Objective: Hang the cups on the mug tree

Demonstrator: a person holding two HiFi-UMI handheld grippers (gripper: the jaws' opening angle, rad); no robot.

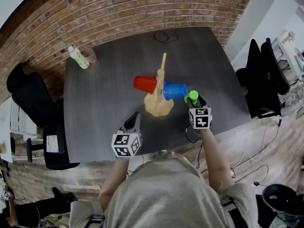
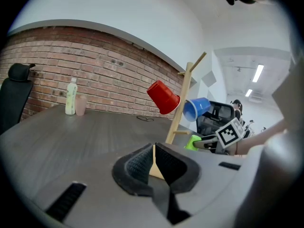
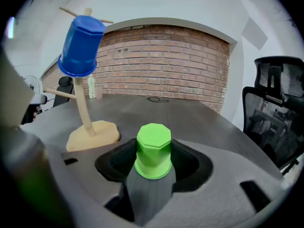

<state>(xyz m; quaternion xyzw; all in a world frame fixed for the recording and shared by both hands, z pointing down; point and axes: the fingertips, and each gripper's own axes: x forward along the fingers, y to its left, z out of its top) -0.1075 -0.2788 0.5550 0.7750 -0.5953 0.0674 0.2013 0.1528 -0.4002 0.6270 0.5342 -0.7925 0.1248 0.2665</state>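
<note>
Items as they stood, seen from beside the counter:

- Counter [image 1: 102, 94]: dark grey, wood-grained, set against a brick wall [image 1: 118, 8].
- Mug tree [image 1: 161, 80]: pale wood, with a slim upright trunk and short pegs on a flat, irregular tan base. It stood near the middle of the counter, towards the near edge.
- Red cup [image 1: 145, 84]: hung on a peg at the tree's left side, clear of the counter. It was tilted, with its mouth towards the trunk and its base pointing away.
- Blue cup [image 1: 175, 90]: hung on a peg at the opposite side of the trunk, also off the counter, with its base angled up and outward.
- Green cup [image 3: 153, 151]: not on the tree. It was upside down, eight-sided base uppermost, just to the right of the tree's base and below the blue cup.
- Right tool [image 1: 196, 102]: its jaws were wide apart with the green cup between them, one pad to either side close by the rim. It was angled downward towards the counter.
- Left tool [image 2: 154, 163]: its jaws were together with nothing between them. It was held low over the near part of the counter and pointed at the tree's base.
- Bottle [image 1: 78, 57]: pale green with a white cap, at the far left corner. A pinkish tumbler [image 1: 91, 56] stood just beside it.
- Cable [image 1: 165, 37]: a thin dark loop lying at the far edge.
- Black chair [image 1: 33, 103]: off the counter's left side.
</note>
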